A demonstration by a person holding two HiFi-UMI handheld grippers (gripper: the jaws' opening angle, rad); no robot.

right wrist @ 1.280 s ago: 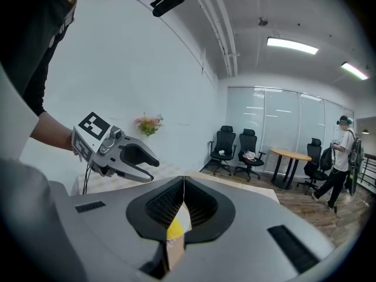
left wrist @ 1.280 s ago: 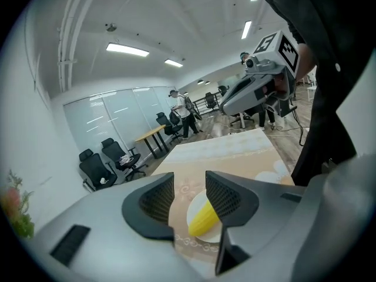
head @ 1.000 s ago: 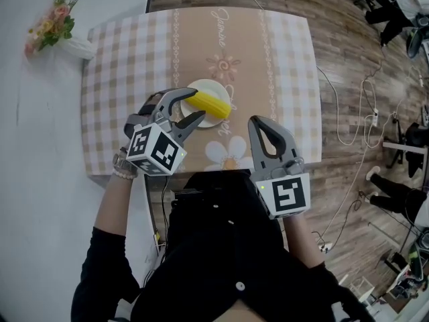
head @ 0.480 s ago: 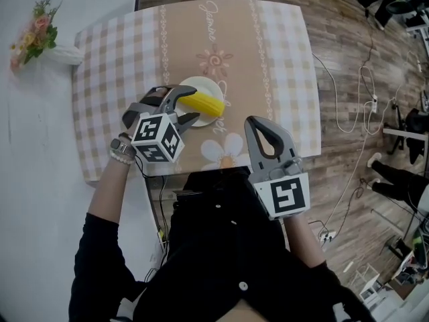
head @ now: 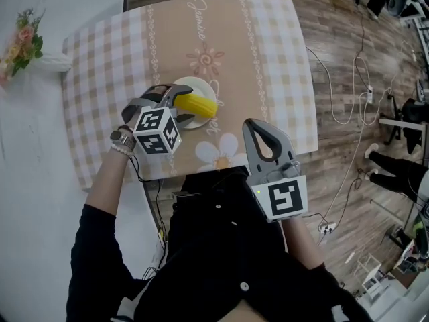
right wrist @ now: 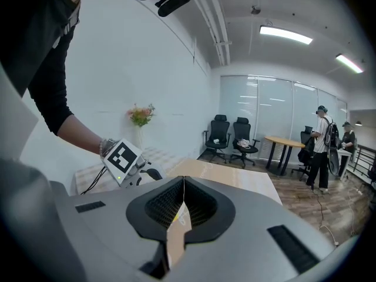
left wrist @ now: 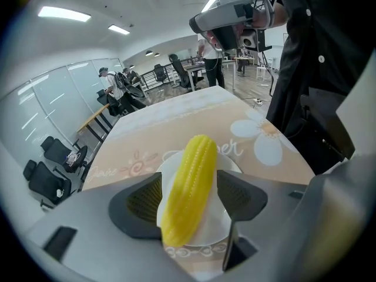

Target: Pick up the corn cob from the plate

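Note:
A yellow corn cob (head: 199, 104) lies across a small white plate (head: 190, 84) on the tablecloth. My left gripper (head: 190, 105) is tilted down over the plate, its jaws opening, one on each side of the cob's near end. In the left gripper view the corn cob (left wrist: 197, 157) runs between the dark pads (left wrist: 144, 200) on the plate (left wrist: 216, 225); the right pad stands apart from it. My right gripper (head: 263, 134) hangs shut and empty above the table's front edge, its jaws (right wrist: 182, 201) meeting edge to edge.
The table (head: 268, 66) wears a checked and beige cloth with a daisy print (head: 218, 154). A vase of flowers (head: 23, 49) stands at the far left corner. Cables (head: 348, 92) trail over the wooden floor to the right.
My left gripper has sunk toward the plate, tipped further down and spread its jaws wider, so they now straddle the cob. The right gripper has hardly shifted.

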